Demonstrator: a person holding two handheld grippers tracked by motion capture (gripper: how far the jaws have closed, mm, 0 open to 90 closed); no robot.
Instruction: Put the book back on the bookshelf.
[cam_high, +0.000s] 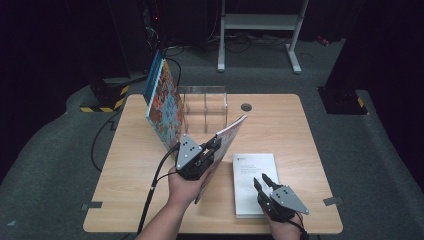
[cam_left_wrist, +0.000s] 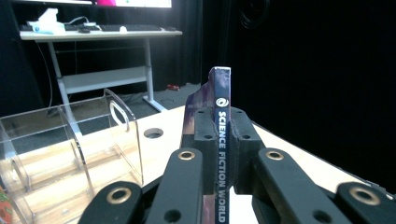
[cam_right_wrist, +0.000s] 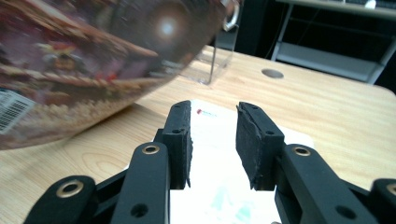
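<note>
At far left of the desk (cam_high: 125, 165) a colourful picture book (cam_high: 162, 102) stands tilted against the clear plastic rack (cam_high: 205, 107), apparently already filed. Left hand-held gripper (cam_high: 212, 145) is clenched on the spine of a magazine (cam_high: 225, 137) marked "Science Fiction World", holding it up off the desk and slanted, its top edge near the rack's front. From the left hand-held gripper view, the jaws clamp the spine (cam_left_wrist: 222, 154) squarely, with the rack (cam_left_wrist: 70, 149) just to the side. Step in hand, I'd say: carrying the magazine to a slot. Next move calls for standing it upright and lining it up with an open compartment before letting go. Right hand-held gripper (cam_high: 263, 181) hangs over the white booklet (cam_high: 255, 170) lying flat, jaws released, nothing between them; booklet looks next.
</note>
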